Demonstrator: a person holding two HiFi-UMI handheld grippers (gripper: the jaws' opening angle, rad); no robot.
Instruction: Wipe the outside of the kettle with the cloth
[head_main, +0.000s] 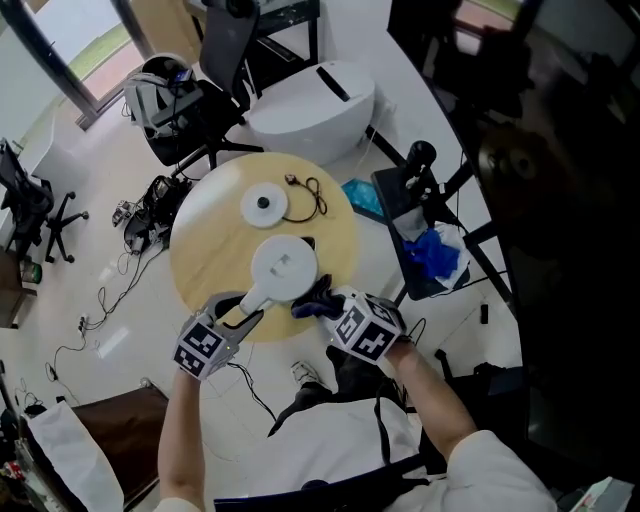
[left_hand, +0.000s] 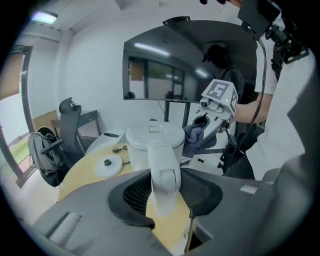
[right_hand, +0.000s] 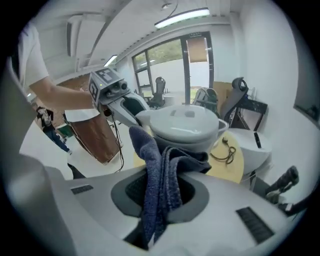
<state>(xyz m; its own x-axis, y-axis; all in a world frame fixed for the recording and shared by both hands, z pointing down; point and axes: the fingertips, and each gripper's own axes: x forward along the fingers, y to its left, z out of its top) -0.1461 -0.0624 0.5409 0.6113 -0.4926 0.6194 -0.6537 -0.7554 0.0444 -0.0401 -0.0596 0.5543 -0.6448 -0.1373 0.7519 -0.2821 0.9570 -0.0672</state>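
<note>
A white kettle (head_main: 283, 268) stands with its lid on, near the front edge of the round wooden table (head_main: 200, 230). My left gripper (head_main: 245, 315) is shut on the kettle's handle (left_hand: 164, 175), which runs between its jaws in the left gripper view. My right gripper (head_main: 325, 305) is shut on a dark blue cloth (right_hand: 157, 180). The cloth (head_main: 318, 298) is bunched against the kettle's right side just below the lid (right_hand: 185, 122). In the left gripper view the cloth (left_hand: 196, 137) touches the kettle (left_hand: 152, 140) under the right gripper's marker cube (left_hand: 218, 97).
The kettle's round base (head_main: 265, 203) and its coiled cable (head_main: 310, 190) lie further back on the table. A white rounded unit (head_main: 310, 105) and an office chair (head_main: 190, 110) stand behind. To the right, a black stand holds blue material (head_main: 435, 252). Cables trail over the floor at left.
</note>
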